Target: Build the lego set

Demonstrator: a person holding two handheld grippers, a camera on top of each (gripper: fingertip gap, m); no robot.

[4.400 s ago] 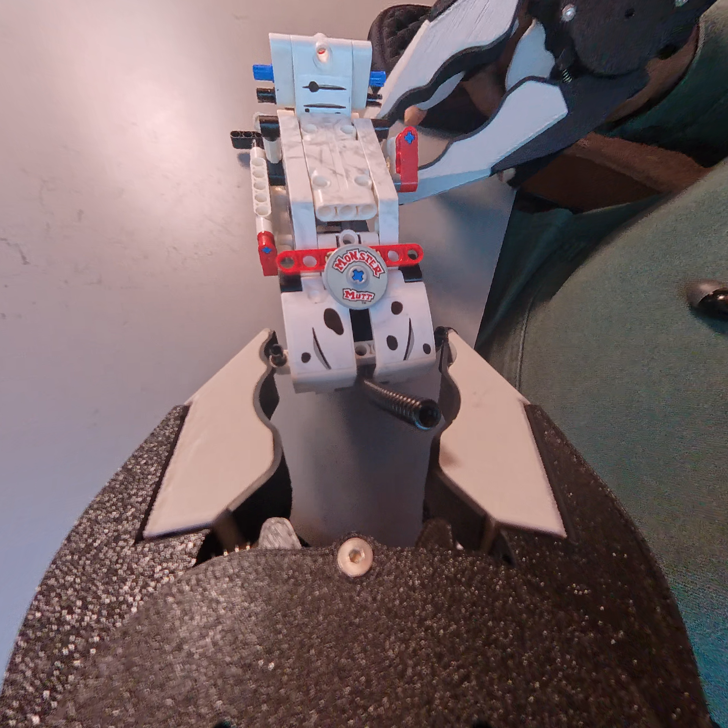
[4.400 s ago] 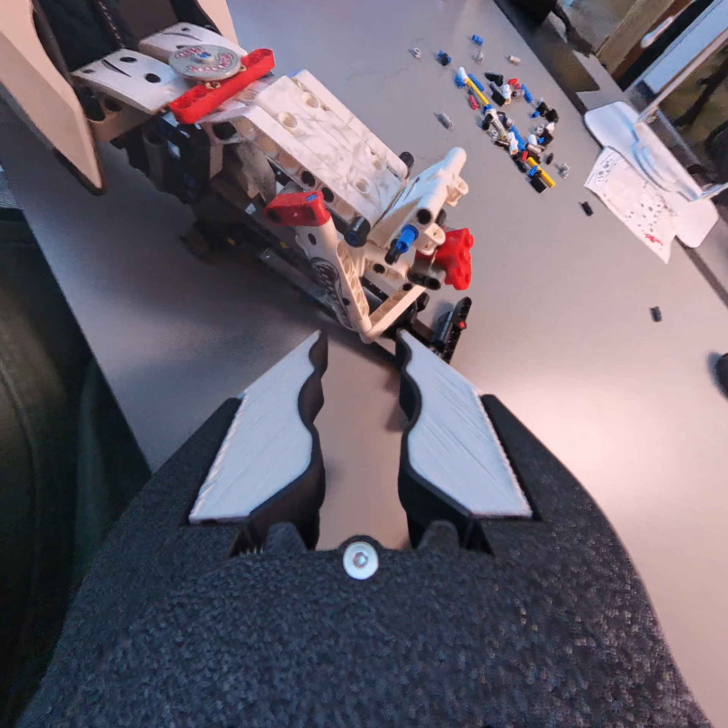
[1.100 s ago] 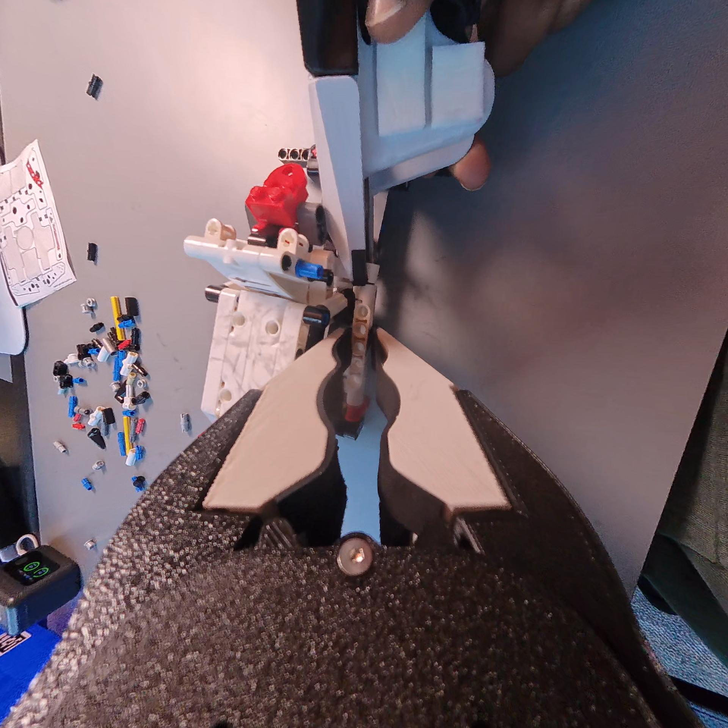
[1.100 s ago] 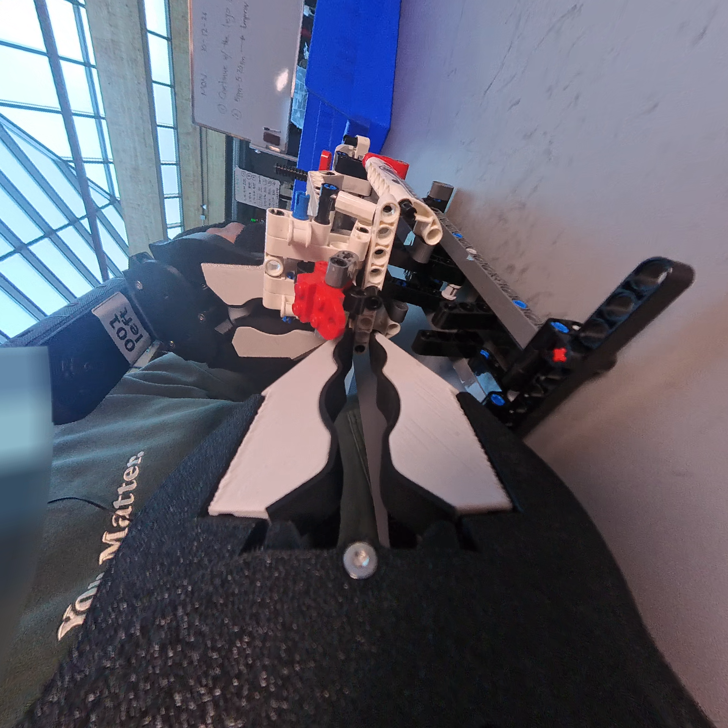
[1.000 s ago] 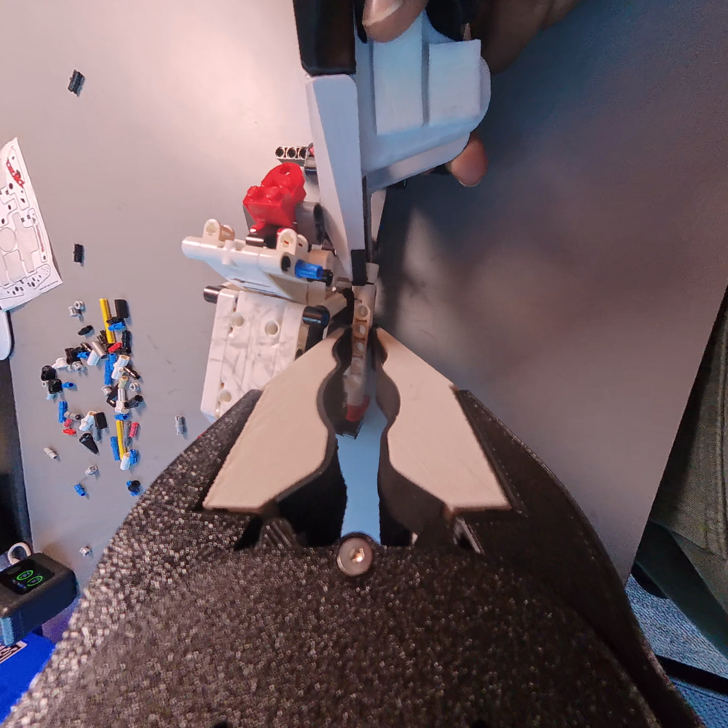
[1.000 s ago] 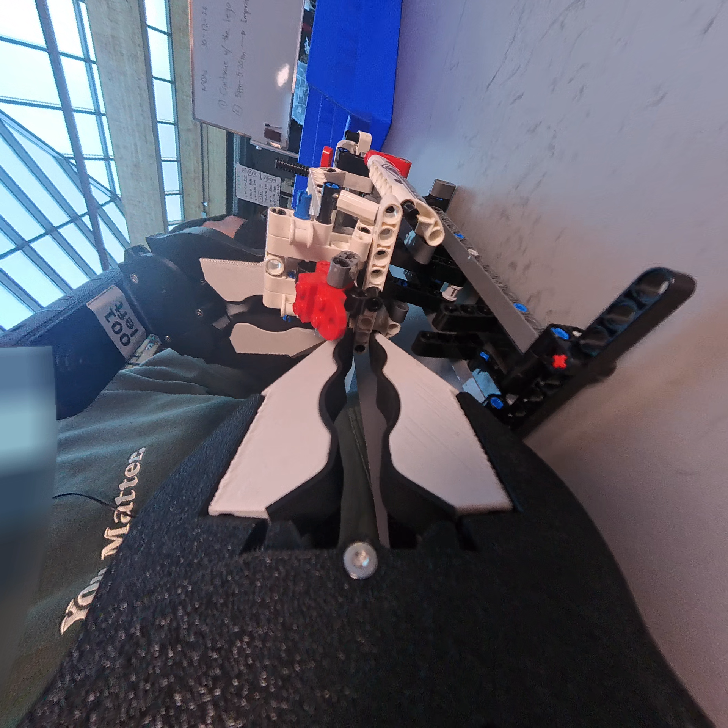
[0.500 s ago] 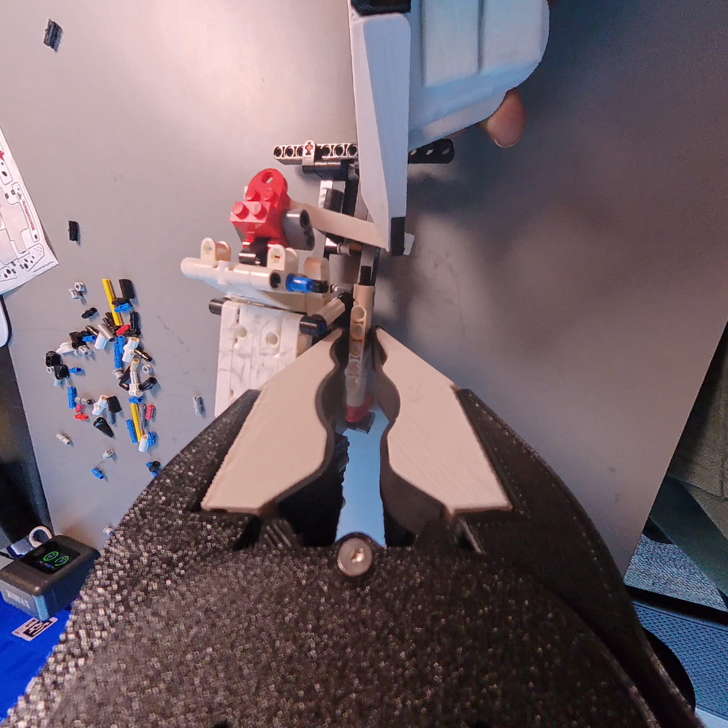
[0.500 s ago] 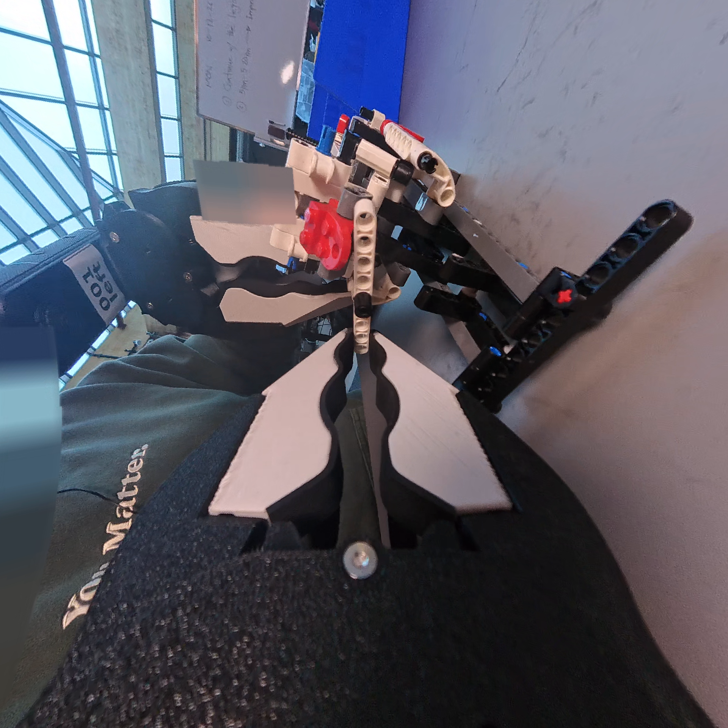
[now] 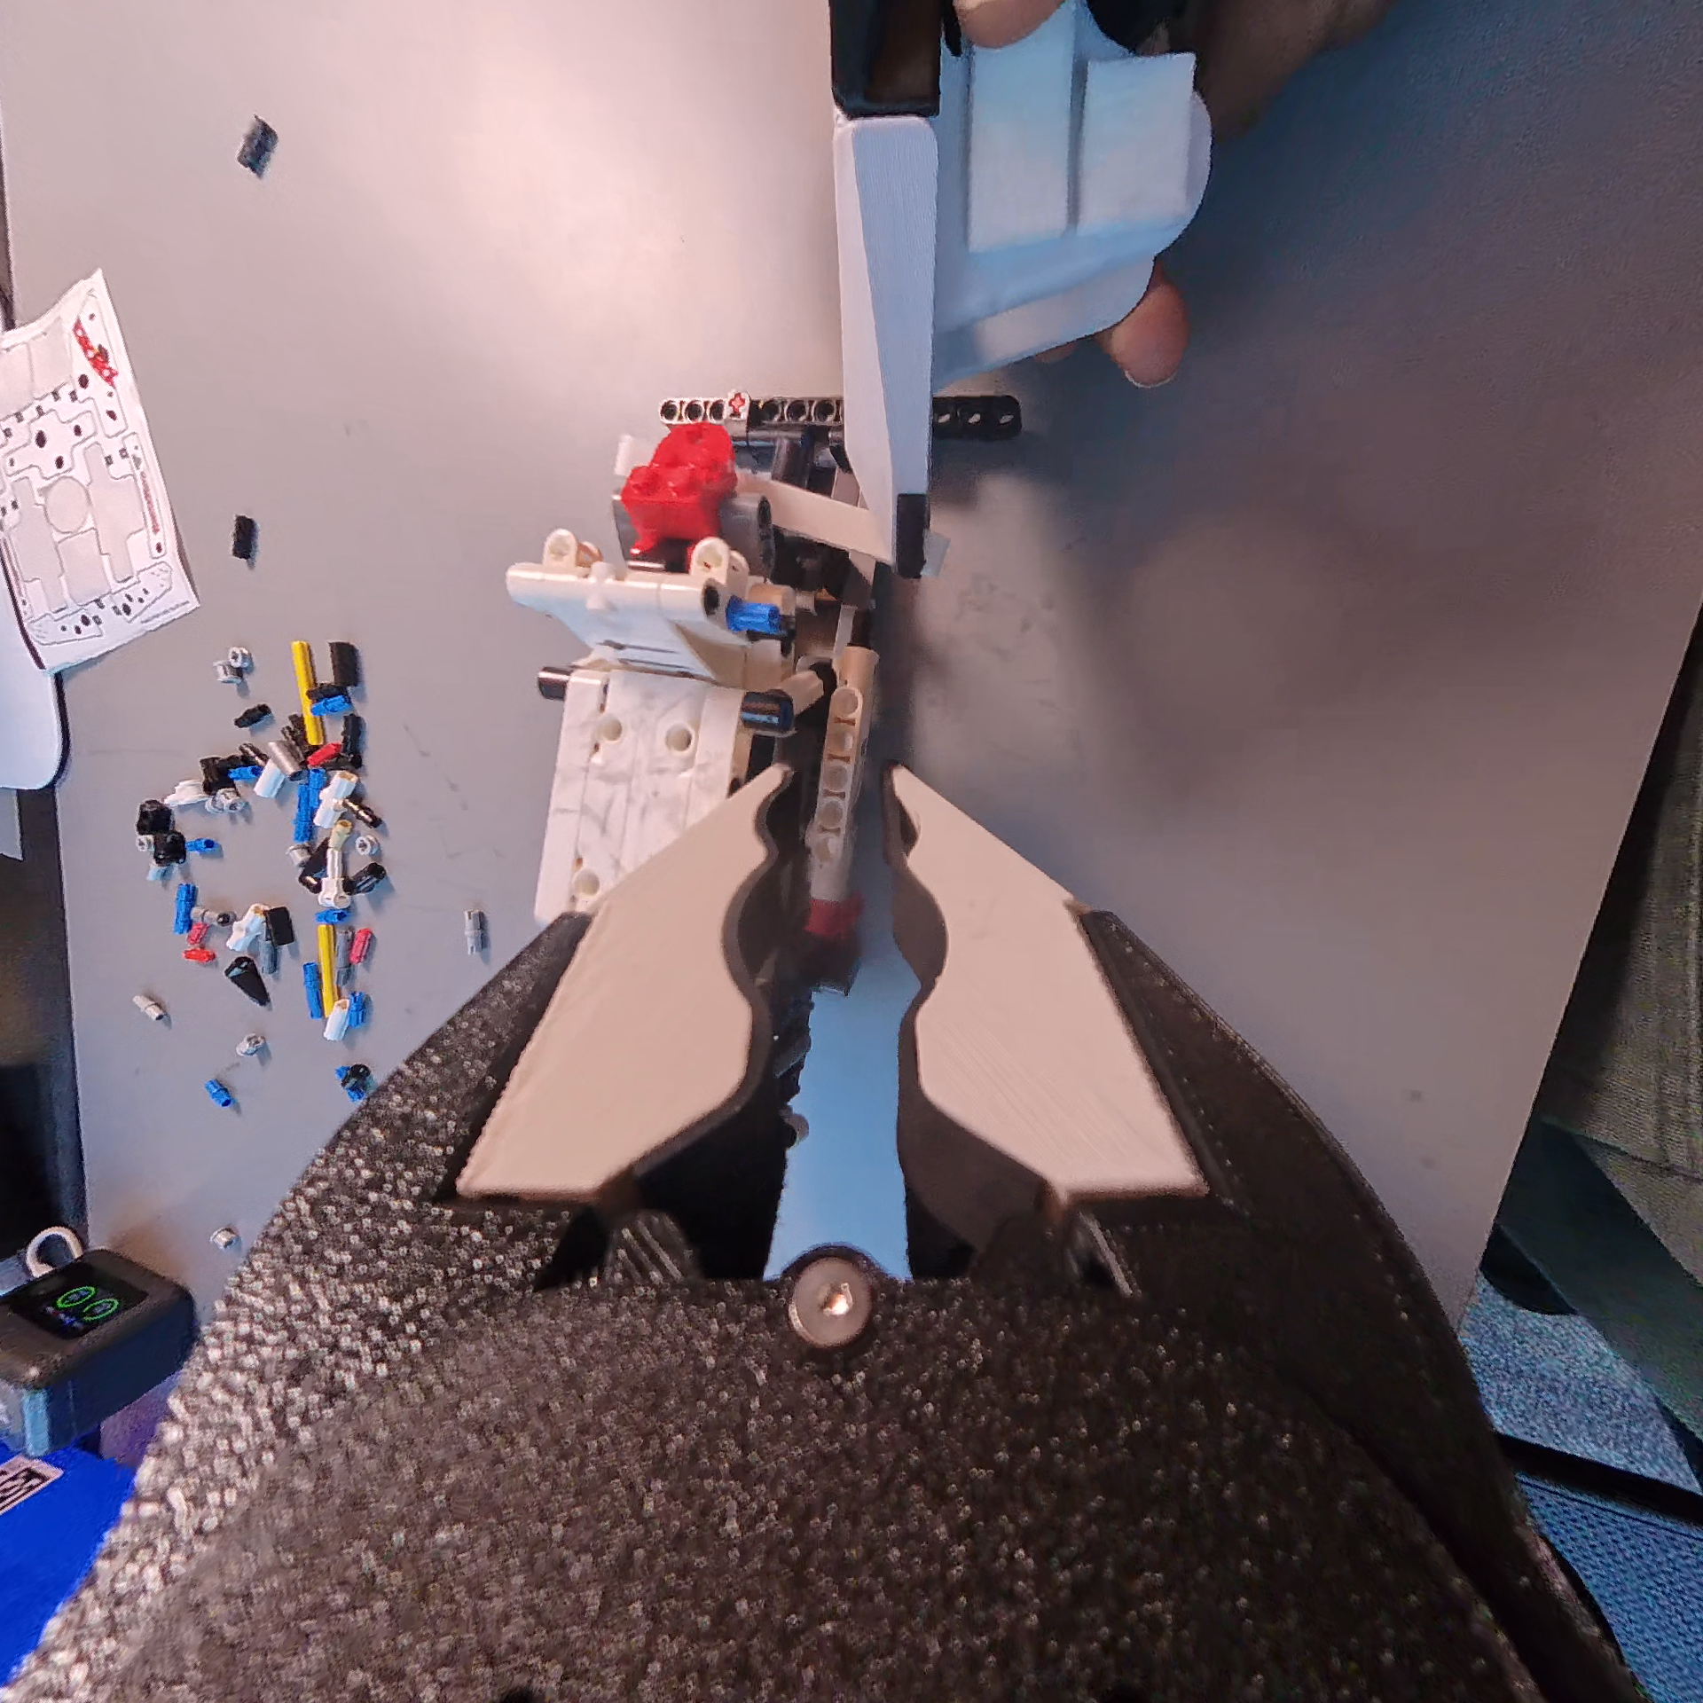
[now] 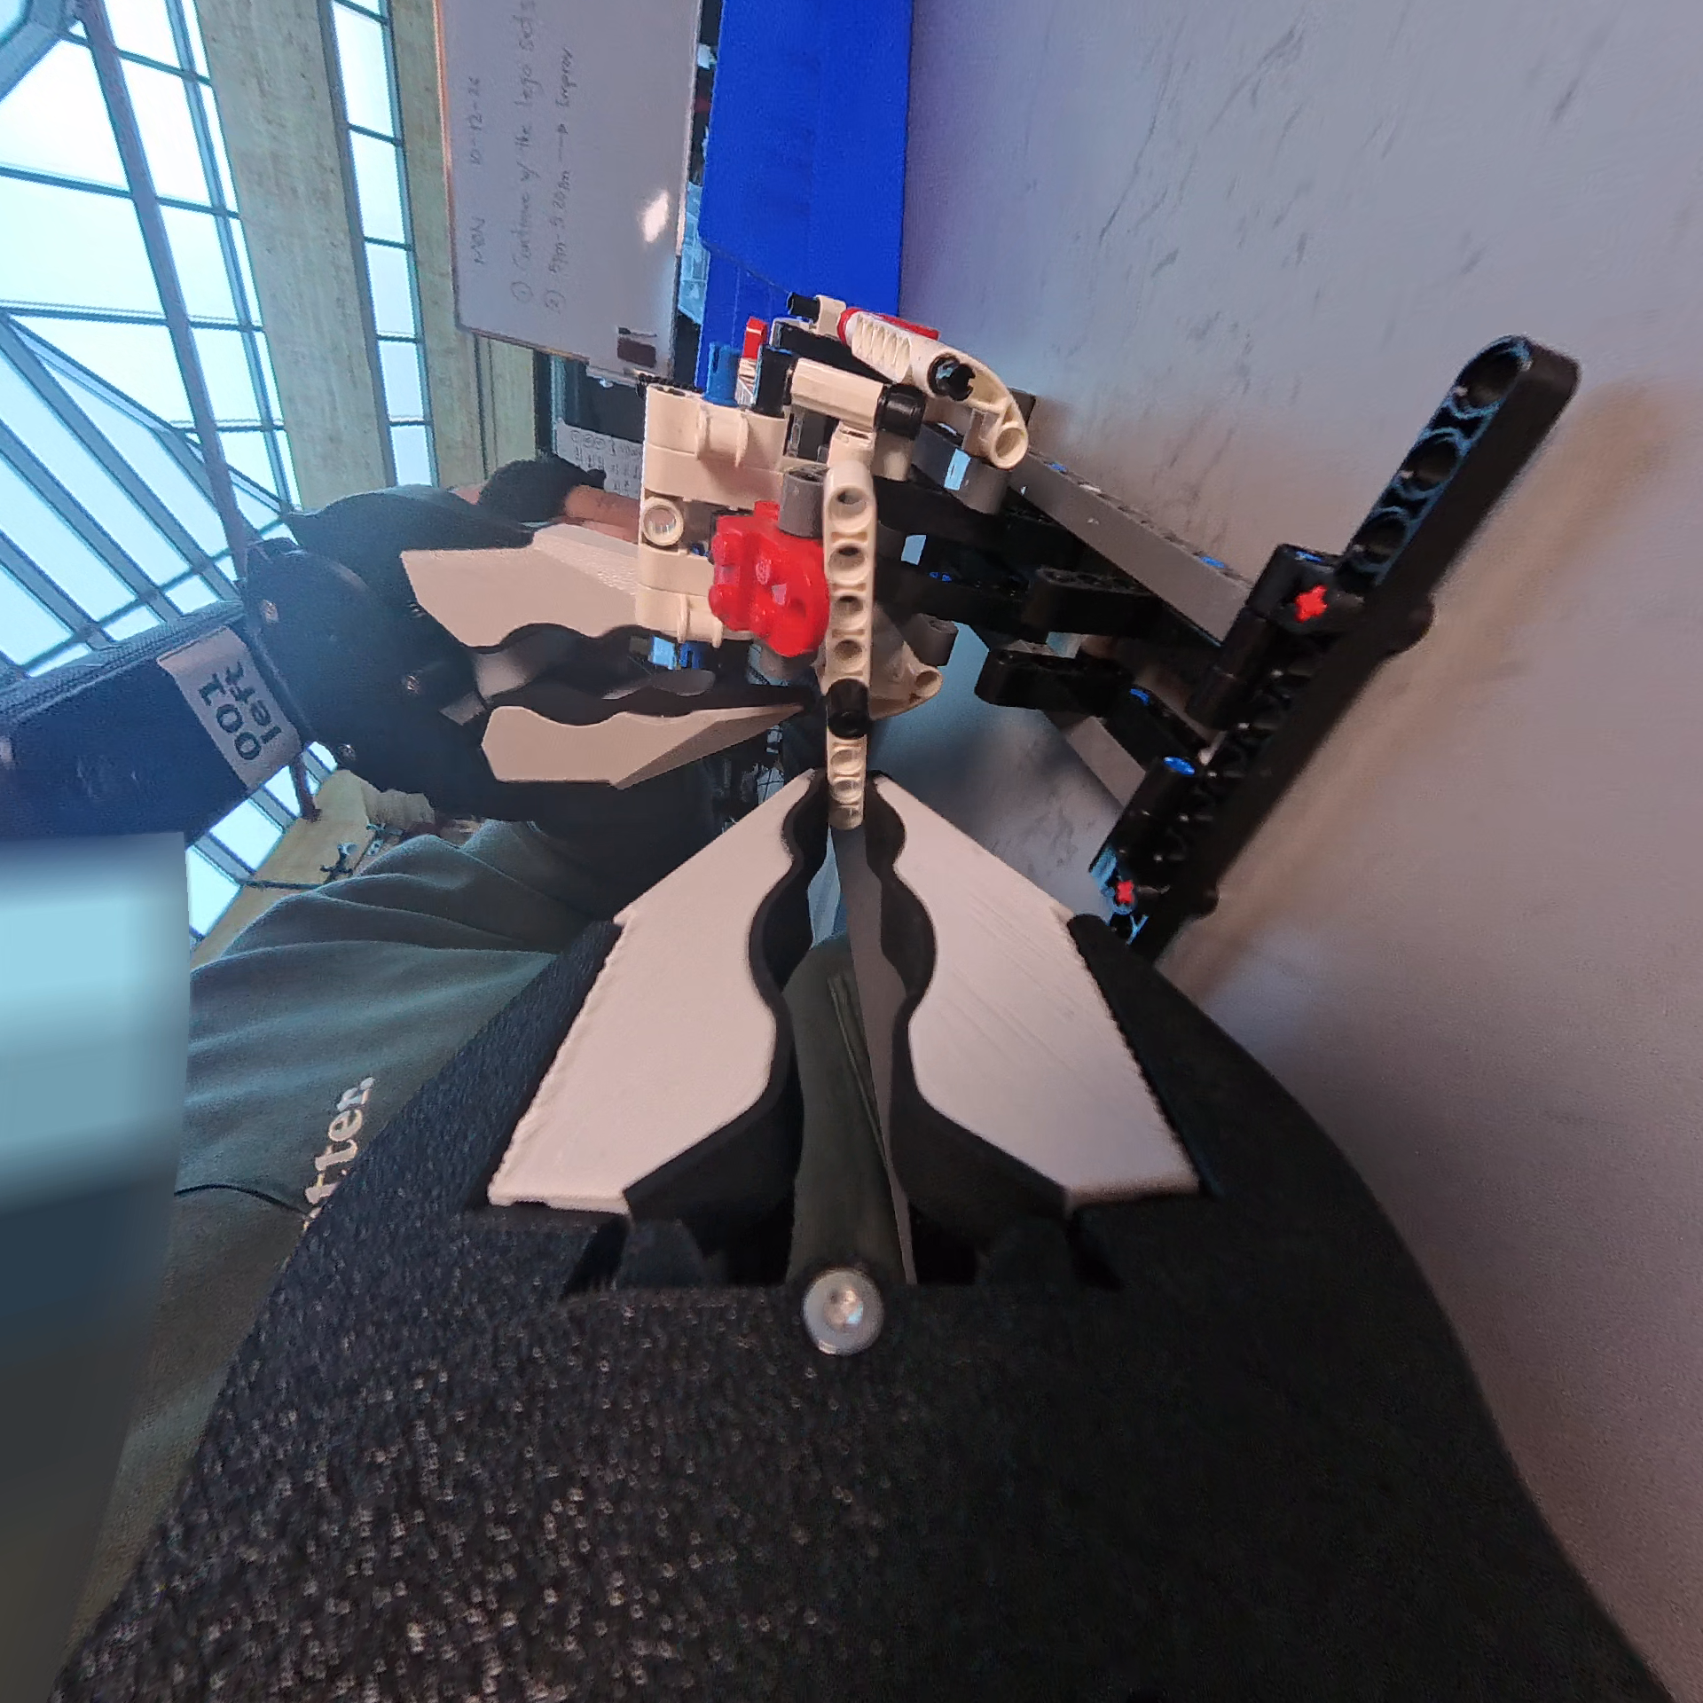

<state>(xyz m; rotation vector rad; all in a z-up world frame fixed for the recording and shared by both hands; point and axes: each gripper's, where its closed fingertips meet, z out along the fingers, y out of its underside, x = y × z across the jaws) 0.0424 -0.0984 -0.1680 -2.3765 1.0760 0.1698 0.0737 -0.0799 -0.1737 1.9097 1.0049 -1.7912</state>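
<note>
Grey bench (image 9: 1290, 645) carries the work; a window wall and a whiteboard show behind it in the right wrist view.

Lego model (image 9: 663, 737) lies on the bench between the two grippers. Its white panelled body, red block (image 9: 677, 488) and black frame (image 10: 1106, 590) with a long black beam (image 10: 1438, 516) are already joined, so the build looks well advanced.

Left gripper (image 9: 834, 783): jaws narrow, set either side of a white holed beam (image 9: 843, 774) at the model's edge; a small gap shows on the right side, so a firm hold cannot be confirmed.

Right gripper (image 10: 848, 792): jaws nearly closed, pinching the free end of the same white beam (image 10: 848, 645).

Still to do, by judgement: a pile of loose small parts (image 9: 276, 848) lies well apart from the model, and a sticker sheet (image 9: 83, 479) beyond it. No wheels visible on the model.
</note>
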